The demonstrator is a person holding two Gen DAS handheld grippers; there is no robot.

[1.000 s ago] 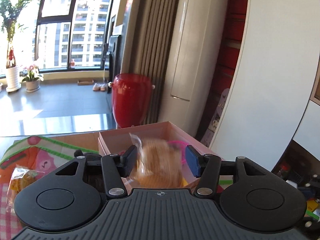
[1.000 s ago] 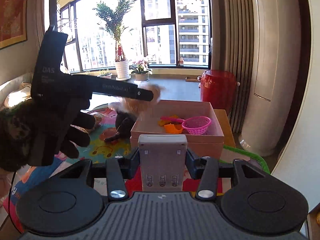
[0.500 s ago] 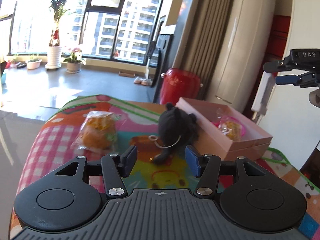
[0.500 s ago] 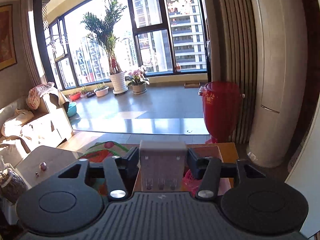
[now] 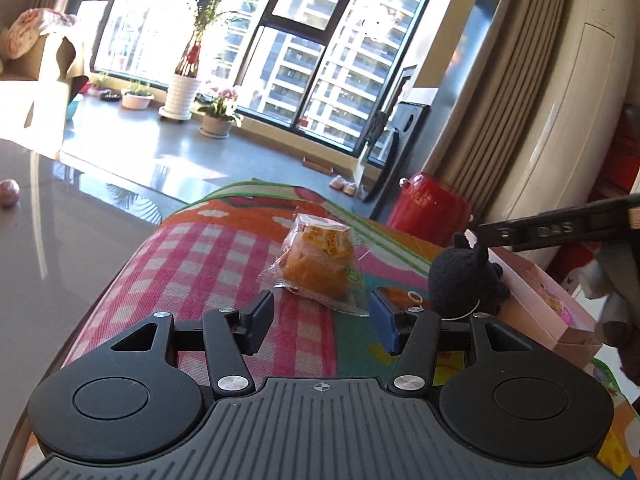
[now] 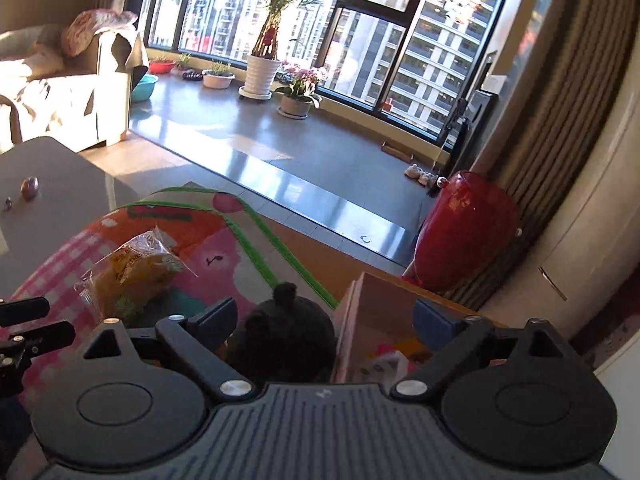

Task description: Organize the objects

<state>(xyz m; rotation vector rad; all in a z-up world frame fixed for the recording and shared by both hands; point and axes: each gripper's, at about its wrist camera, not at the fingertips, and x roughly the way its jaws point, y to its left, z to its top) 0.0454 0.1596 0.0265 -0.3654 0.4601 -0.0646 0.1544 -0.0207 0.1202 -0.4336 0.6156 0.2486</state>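
Observation:
A wrapped orange pastry (image 5: 320, 266) lies on the colourful mat just beyond my left gripper (image 5: 322, 318), which is open and empty. A black plush toy (image 5: 466, 280) sits to its right, beside the pink box (image 5: 560, 316). In the right wrist view my right gripper (image 6: 324, 320) is open and empty above the black plush toy (image 6: 286, 334) and the pink box wall (image 6: 360, 304). The pastry (image 6: 132, 272) lies to the left. Small items show inside the box (image 6: 384, 360).
The mat (image 5: 224, 256) covers a table whose far edge drops to the grey floor. A red vase (image 6: 464, 232) stands on the floor behind the box. A grey side table (image 6: 56, 176) stands at left. The right gripper's body (image 5: 560, 228) crosses the left wrist view.
My left gripper let a pastry go into the box, then swung left to the second pastry. My right gripper let go of the grey battery holder and now hangs open over the plush.

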